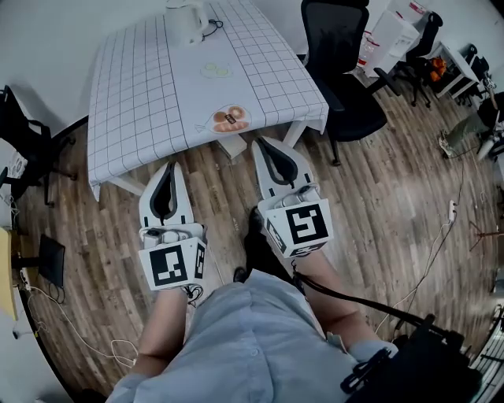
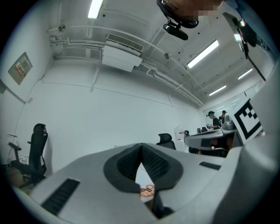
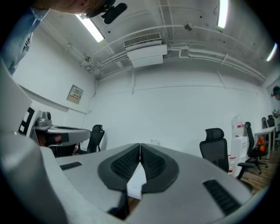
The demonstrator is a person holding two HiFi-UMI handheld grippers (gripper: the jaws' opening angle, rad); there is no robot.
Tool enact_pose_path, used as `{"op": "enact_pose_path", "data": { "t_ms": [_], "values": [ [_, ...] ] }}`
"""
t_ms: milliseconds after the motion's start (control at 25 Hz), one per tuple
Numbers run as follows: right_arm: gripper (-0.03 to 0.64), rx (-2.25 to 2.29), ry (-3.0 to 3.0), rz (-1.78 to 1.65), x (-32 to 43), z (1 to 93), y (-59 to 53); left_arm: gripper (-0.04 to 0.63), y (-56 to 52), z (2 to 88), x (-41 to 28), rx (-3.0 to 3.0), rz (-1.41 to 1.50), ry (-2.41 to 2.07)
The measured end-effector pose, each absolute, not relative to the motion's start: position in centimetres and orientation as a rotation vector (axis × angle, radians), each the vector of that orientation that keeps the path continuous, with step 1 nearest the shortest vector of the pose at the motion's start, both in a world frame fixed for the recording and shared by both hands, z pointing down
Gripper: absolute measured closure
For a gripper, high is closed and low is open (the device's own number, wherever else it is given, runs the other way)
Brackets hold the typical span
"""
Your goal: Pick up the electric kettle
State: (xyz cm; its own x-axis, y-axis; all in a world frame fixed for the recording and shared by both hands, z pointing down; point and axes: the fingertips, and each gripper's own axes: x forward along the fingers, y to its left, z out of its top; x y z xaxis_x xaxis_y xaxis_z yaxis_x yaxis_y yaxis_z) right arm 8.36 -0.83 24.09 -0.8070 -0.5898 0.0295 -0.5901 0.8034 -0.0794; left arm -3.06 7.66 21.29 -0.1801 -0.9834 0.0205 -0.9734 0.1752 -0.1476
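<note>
The white electric kettle (image 1: 187,21) stands at the far end of the table (image 1: 150,102), which wears a white grid-patterned cloth. Both grippers are held level over the wooden floor, short of the table's near edge and far from the kettle. My left gripper (image 1: 168,167) is shut with nothing between its pads, as the left gripper view (image 2: 141,146) confirms. My right gripper (image 1: 262,145) is shut and empty too, its pads meeting in the right gripper view (image 3: 140,146). The kettle is hidden in both gripper views.
A plate with food (image 1: 230,118) sits near the table's front edge and a pale plate (image 1: 215,71) lies mid-table. A black office chair (image 1: 344,71) stands right of the table. Another chair (image 1: 24,134) is at left. Cables (image 1: 429,268) trail over the floor.
</note>
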Motion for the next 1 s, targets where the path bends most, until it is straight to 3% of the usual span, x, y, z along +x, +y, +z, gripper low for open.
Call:
{"op": "enact_pose_path", "data": {
  "t_ms": [160, 440, 720, 840, 1000],
  "values": [
    [0.614, 0.978, -2.973, 0.114, 7.0, 22.8, -4.4, 0.595, 4.6, 20.3, -4.9, -1.948, -0.217, 2.368],
    [0.614, 0.903, -2.989, 0.058, 1.2, 31.3, -15.7, 0.595, -4.9, 28.8, -10.3, -1.875, -0.235, 2.411],
    [0.614, 0.792, -2.999, 0.036, -7.0, 32.7, -24.1, 0.595, -13.2, 30.3, -16.8, -1.837, -0.213, 2.458],
    [0.614, 0.776, -2.997, 0.015, -5.9, 28.9, -21.8, 0.595, -10.7, 26.6, -15.3, -1.821, -0.175, 2.466],
    [0.614, 0.800, -2.994, -0.174, 1.5, 17.1, -13.9, 0.595, -2.8, 16.6, -8.2, -1.808, -0.001, 2.425]
  ]
}}
